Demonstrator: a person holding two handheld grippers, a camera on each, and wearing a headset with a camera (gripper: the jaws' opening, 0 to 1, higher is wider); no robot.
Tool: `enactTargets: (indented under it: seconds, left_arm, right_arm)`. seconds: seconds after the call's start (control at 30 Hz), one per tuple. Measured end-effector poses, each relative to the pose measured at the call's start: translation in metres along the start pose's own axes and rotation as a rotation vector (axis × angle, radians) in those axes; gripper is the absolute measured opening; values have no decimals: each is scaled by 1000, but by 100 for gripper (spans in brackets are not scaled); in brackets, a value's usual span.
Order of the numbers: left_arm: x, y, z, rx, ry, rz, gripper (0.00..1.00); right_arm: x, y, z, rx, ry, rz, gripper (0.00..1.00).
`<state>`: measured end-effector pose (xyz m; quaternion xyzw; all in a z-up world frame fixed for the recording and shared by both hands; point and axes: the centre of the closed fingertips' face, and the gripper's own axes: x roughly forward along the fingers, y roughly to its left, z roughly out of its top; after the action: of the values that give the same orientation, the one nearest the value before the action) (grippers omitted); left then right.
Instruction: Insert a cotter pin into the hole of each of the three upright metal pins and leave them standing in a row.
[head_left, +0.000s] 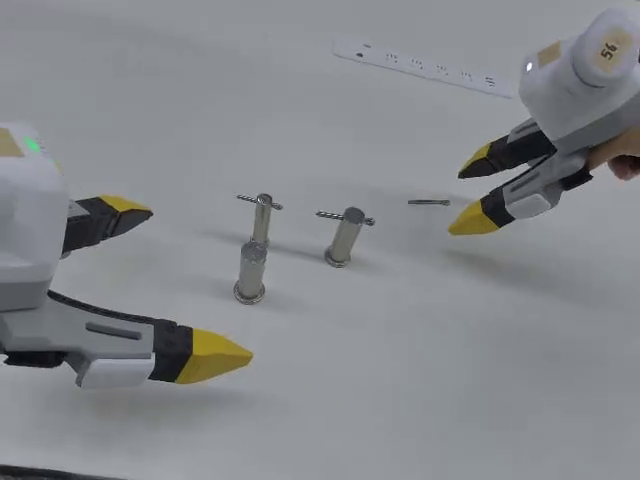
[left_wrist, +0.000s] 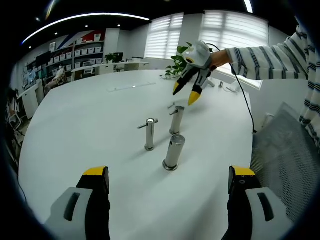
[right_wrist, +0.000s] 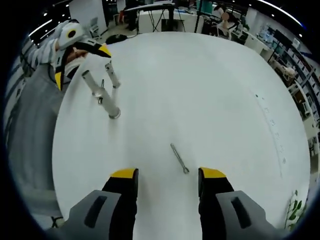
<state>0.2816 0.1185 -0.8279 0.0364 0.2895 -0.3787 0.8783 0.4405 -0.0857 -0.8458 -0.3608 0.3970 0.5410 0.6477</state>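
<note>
Three silvery metal pins stand upright on flanged bases. The rear pin (head_left: 261, 225) carries a cotter pin (head_left: 259, 201) crosswise through its top. The right-hand pin (head_left: 344, 242), leaning slightly, carries a second cotter pin (head_left: 345, 217). The front pin (head_left: 250, 272), just before the rear one, stands bare-topped. A loose cotter pin (head_left: 428, 202) lies flat further right

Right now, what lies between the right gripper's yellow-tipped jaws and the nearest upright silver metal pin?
A loose thin metal cotter pin, shown in the head view.
</note>
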Motion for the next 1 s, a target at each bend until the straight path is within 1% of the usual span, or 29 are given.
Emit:
enactTargets:
  seconds: [0.1, 0.2, 0.27, 0.3, 0.37, 0.4, 0.43, 0.47, 0.5, 0.6, 0.63, 0.7, 0.8, 0.87, 1.0]
  left_arm:
    - [1, -3, -3, 5, 11, -9, 100]
    - [1, -6, -3, -11, 5, -18, 100]
    - [1, -7, -4, -14, 8, -23, 100]
    - [1, -8, -4, -12, 10, -25, 100]
    - [1, -7, -5, 12, 16, -20, 98]
    - [0, -8, -6, 11, 19, -20, 94]
    - [0, -8, -8, -1, 29, -19, 92]
    - [-1, -8, -9, -11, 35, -23, 91]
    - [-1, -8, -9, -8, 33, -22, 92]
    - [-2, -7, -11, 4, 41, -18, 92]
    - [-2, -8, -11, 2, 43, -19, 91]
    - [-2, -7, -12, -9, 44, -16, 91]
    - [-3, -5, -14, -10, 52, -11, 90]
    - [-3, -6, -15, -6, 59, -12, 91]
    - [-3, -5, -15, -12, 60, -13, 91]
  right_arm:
    - [5, 0, 1, -4, 10, 13, 40]
    - [12, -5, 0, -12, 26, 6, 39]
    - [17, -7, -4, -9, 49, 10, 38]
    - [20, -6, -7, -7, 67, 20, 37]
    - [24, -6, -10, -2, 77, 30, 35]
    - [25, -7, -10, 2, 80, 31, 35]
    - [25, -7, -12, 9, 90, 40, 35]
    - [24, -8, -9, 28, 72, 41, 34]
    - [24, -13, -7, 23, 62, 17, 34]
    - [24, -10, -11, 3, 90, 40, 28]
    - [25, -11, -8, 12, 84, 35, 28]
    - [25, -12, -8, 39, 96, 23, 27]
    - [26, -11, -6, 41, 100, 19, 23]
    - [26, -7, -6, 55, 102, 10, 20]
    - [27, -6, -4, 53, 113, 3, 14]
